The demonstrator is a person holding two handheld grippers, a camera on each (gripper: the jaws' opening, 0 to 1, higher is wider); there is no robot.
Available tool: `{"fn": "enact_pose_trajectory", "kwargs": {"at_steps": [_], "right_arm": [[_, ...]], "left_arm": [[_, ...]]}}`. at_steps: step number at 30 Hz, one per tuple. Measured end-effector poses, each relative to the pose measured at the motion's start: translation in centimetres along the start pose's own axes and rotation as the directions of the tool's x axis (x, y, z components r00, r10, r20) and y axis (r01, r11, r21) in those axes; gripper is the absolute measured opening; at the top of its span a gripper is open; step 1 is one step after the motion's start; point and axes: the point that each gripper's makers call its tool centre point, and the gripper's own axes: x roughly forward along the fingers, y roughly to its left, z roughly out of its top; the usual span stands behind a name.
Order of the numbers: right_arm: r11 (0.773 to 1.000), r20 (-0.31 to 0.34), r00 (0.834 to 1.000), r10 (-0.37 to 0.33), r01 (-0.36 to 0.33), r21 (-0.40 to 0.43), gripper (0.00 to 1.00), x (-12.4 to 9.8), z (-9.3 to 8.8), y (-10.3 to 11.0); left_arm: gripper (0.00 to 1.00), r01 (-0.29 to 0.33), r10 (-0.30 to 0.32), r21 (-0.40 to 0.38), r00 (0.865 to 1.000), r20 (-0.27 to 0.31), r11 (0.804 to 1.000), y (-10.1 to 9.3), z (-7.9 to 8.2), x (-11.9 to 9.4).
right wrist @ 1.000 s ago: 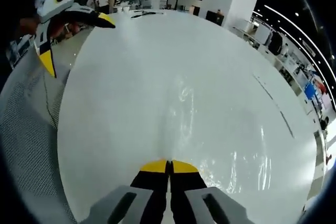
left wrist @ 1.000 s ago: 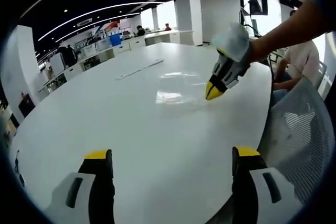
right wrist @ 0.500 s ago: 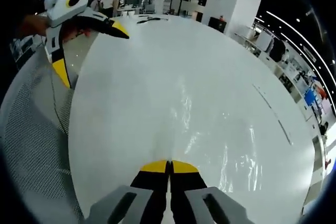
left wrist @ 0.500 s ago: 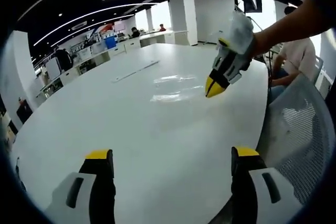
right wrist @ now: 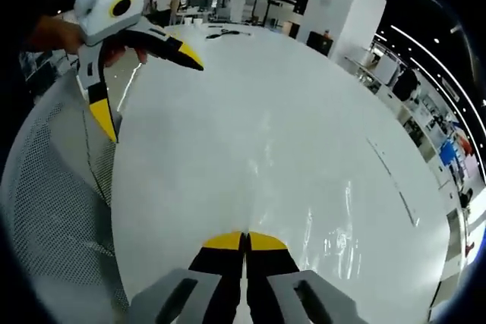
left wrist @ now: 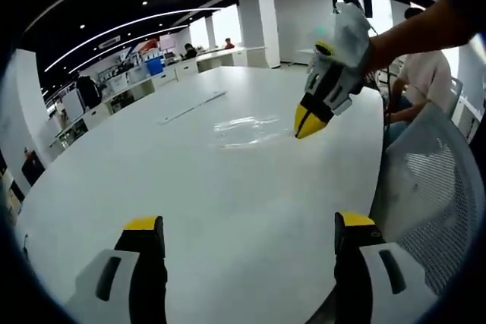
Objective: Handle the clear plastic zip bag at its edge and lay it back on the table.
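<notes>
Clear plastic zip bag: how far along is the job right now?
Done: the right tongs are shut, apparently on one edge of the clear plastic zip bag. In hand: that edge looks slightly raised while the rest of the bag lies on the white table. Left: lower the edge, open the tongs and leave the bag flat. The left tongs are open and hold nothing.

A smooth, glossy white counter (left wrist: 190, 187) reflects ceiling lights. The clear plastic zip bag (left wrist: 244, 128) looks thin, shiny and crinkled. A grey mesh chair back (left wrist: 429, 187) appears matt.
</notes>
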Motion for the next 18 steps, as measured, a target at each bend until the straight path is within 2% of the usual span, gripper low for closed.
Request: {"fn": "enact_pose_trajectory", "kwargs": {"at_steps": [18], "right_arm": [[0.993, -0.014, 1.000, 0.019, -0.021, -0.115, 0.00, -3.1, 1.7, 1.8]], "left_arm": [[0.88, 0.046, -0.047, 0.063, 0.999, 0.022, 0.997, -0.8, 1.3, 0.4]]}}
